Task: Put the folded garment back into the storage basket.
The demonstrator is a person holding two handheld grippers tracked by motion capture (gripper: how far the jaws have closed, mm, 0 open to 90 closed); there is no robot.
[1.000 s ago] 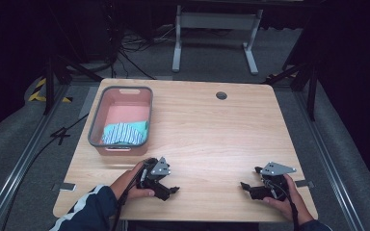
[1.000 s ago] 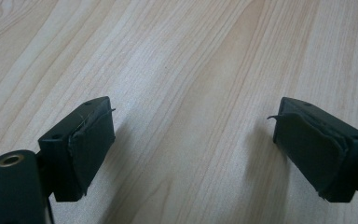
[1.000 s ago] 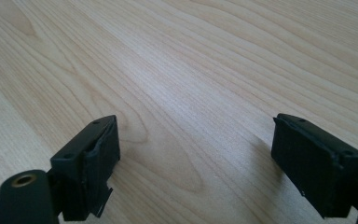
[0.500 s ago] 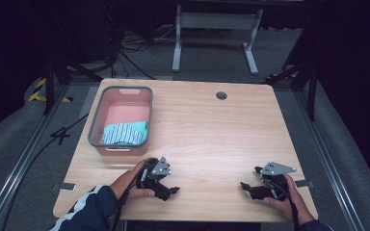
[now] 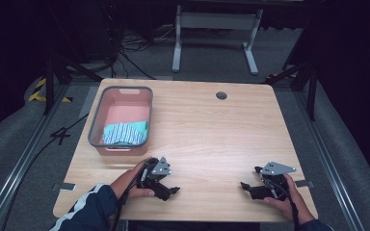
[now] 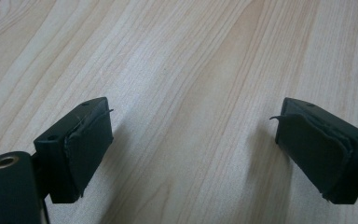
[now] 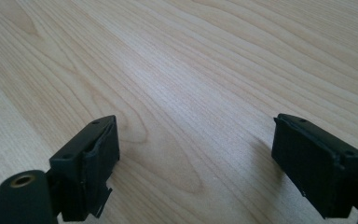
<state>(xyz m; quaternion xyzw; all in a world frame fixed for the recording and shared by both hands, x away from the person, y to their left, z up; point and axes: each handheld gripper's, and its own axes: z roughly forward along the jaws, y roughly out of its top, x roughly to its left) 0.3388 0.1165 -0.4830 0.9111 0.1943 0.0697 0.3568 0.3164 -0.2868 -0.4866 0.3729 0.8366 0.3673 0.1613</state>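
My left gripper (image 5: 173, 188) rests on the wooden table (image 5: 212, 130) near the front edge, at left of centre, held by a hand in a dark sleeve. Its jaws stand wide apart, open, with bare wood between them (image 6: 193, 128). My right gripper (image 5: 246, 185) lies near the front right, its jaws pointing left. They are also open, with nothing but tabletop between them (image 7: 196, 140). A pink bin with a grey rim (image 5: 96, 120) stands at the left side, holding a striped teal and white cloth (image 5: 123, 133).
A round cable hole (image 5: 221, 95) sits near the table's far edge. Beyond the table stands a grey metal frame (image 5: 214, 29) on dark carpet. Cables (image 5: 53, 139) run along the floor at the left.
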